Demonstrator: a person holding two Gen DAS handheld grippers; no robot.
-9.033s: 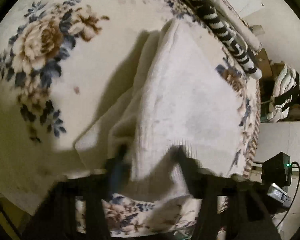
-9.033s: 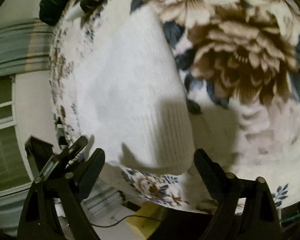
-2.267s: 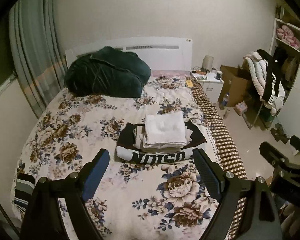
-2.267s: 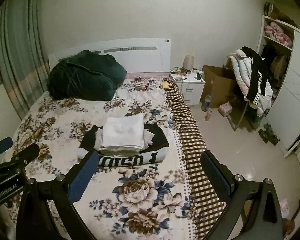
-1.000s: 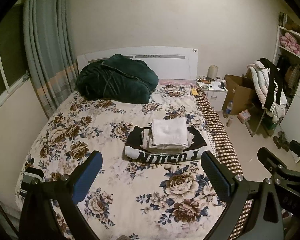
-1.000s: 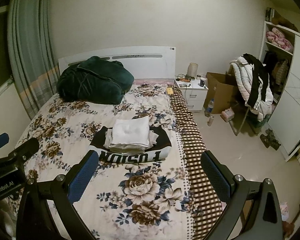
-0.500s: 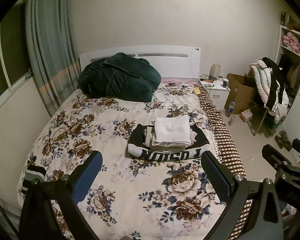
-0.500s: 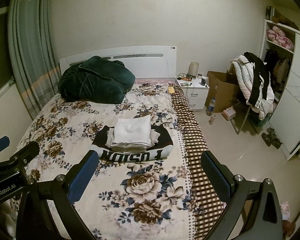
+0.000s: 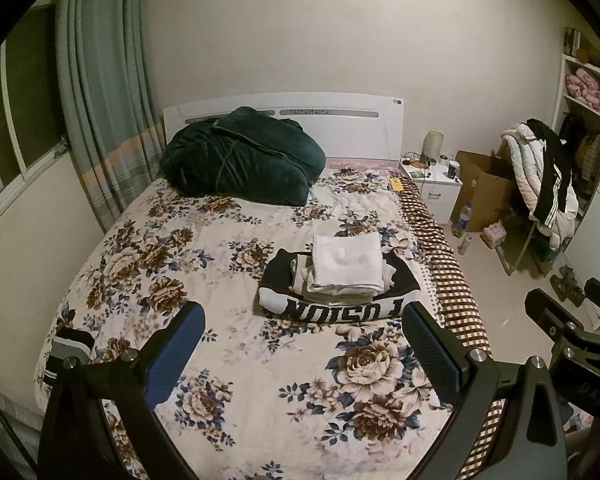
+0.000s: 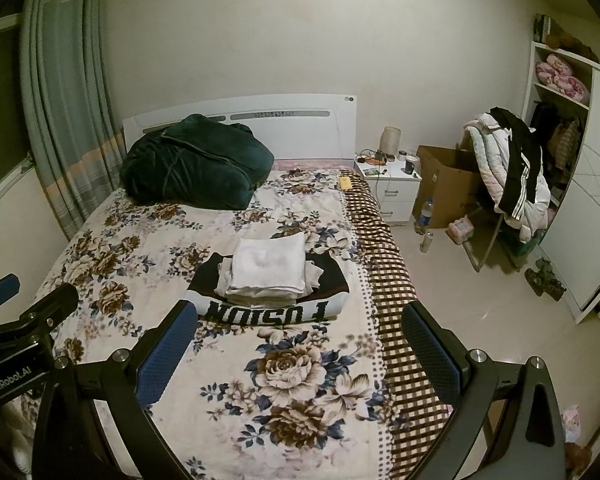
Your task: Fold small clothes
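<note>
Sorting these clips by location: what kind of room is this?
A home bedroom: a bed with a floral bedspread and white headboard, a white nightstand beside it, folded clothes stacked on the bed.

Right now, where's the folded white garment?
In both wrist views it's mid-bed, toward the right edge: the folded white garment tops the stack on the black lettered garment, ahead of both open grippers.

Ahead of the left gripper (image 9: 303,330): white knit (image 9: 347,258), ribbed, matt, topping folded cloth. Under it a black jersey (image 9: 336,304), smooth, printed letters. Quilt (image 9: 228,264) soft, matt, floral. Beyond, dark green plush blanket (image 9: 240,162), faint sheen. Gripper pads (image 9: 172,360) blue, dimpled rubber; arms matt black plastic, metal screws. Floor (image 10: 480,308) right: glossy tile.
</note>
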